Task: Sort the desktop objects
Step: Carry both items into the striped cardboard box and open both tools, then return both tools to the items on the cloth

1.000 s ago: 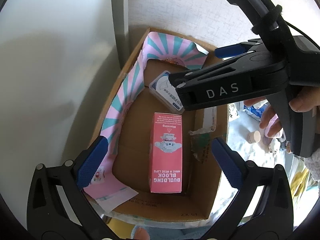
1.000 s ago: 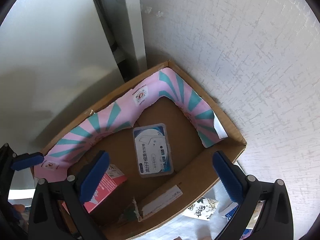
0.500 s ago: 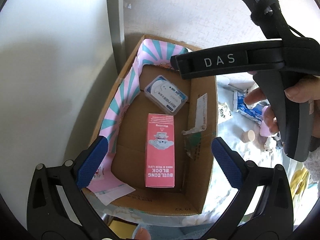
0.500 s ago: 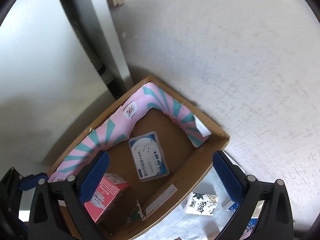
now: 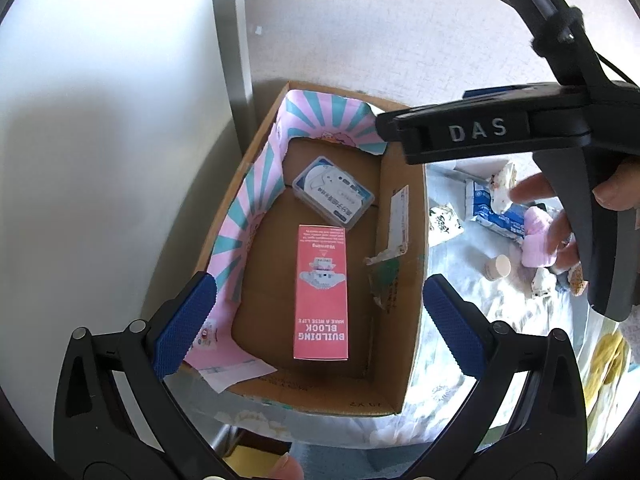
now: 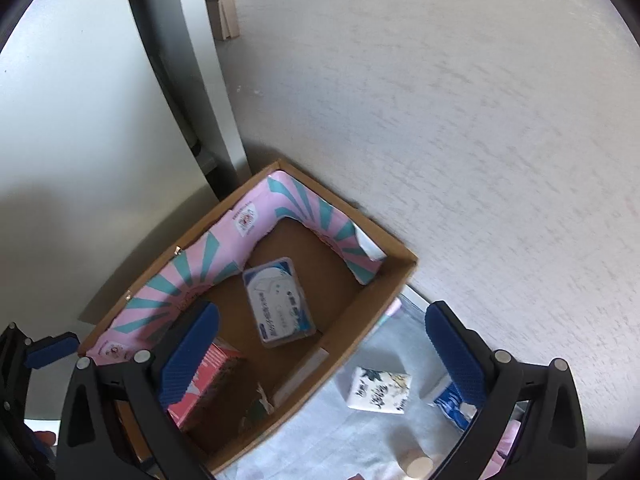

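Left view: left gripper (image 5: 320,332) spread wide, empty, above box (image 5: 416,320). Inside, pink carton (image 5: 321,296) flat, clear case (image 5: 333,191) behind it.

Right view: right gripper (image 6: 322,354) spread wide, empty, high over box (image 6: 360,316); case (image 6: 279,302) inside, white carton (image 6: 378,390) outside on cloth (image 6: 320,440).

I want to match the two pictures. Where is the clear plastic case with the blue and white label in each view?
Left wrist view: the plastic case lies on the floor of the cardboard box, just above the picture's middle, beyond the pink carton.
Right wrist view: the plastic case lies left of centre, in the lower half.
Shared landmark: the pink and teal striped liner on the box walls.
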